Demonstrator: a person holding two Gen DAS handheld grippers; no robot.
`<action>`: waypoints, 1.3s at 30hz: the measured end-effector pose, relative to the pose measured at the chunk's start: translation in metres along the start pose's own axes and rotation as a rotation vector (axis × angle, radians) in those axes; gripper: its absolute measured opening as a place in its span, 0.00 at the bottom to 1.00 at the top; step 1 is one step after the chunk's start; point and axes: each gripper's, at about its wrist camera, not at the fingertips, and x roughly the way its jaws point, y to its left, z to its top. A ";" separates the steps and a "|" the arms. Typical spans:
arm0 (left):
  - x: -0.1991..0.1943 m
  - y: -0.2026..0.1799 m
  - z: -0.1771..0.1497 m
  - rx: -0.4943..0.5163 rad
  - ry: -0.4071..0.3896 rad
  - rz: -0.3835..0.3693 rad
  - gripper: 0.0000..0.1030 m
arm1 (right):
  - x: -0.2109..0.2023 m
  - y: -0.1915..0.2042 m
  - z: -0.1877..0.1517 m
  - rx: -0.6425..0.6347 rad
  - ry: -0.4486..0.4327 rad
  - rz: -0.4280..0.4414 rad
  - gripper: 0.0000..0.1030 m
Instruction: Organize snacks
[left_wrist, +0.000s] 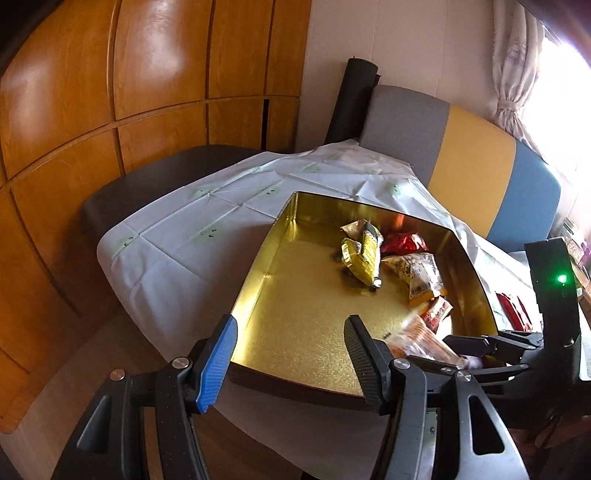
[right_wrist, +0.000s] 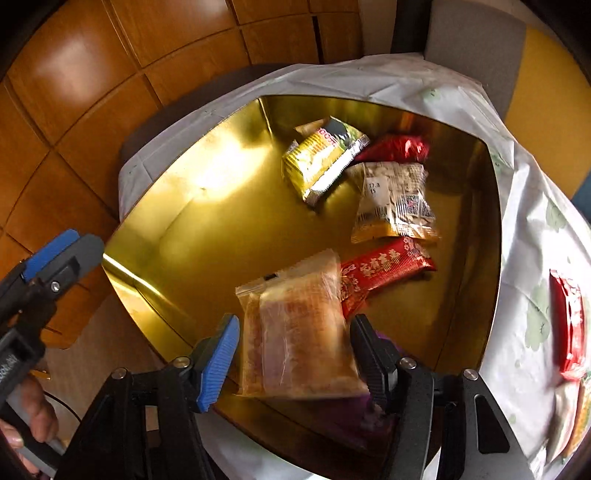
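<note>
Above the near edge of the gold tin (right_wrist: 155, 229), the right gripper (right_wrist: 293, 356) stands spread wide around a blurred clear pastry packet (right_wrist: 299, 332), best let fall beside the red packet (right_wrist: 384, 269); the left gripper (left_wrist: 291, 358) waits wide and empty.

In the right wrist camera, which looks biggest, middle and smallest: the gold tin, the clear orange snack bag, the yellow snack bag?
1. gold tin
2. clear orange snack bag, though nearest the camera, so unsure
3. yellow snack bag
</note>
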 end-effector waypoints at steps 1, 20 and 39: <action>0.000 -0.002 0.000 0.008 0.003 -0.001 0.59 | 0.000 0.000 0.000 -0.004 -0.001 -0.004 0.65; -0.014 -0.028 0.000 0.090 -0.021 -0.028 0.59 | -0.092 -0.045 -0.037 0.121 -0.251 -0.096 0.78; -0.026 -0.078 -0.003 0.215 -0.020 -0.100 0.59 | -0.177 -0.194 -0.107 0.305 -0.260 -0.397 0.83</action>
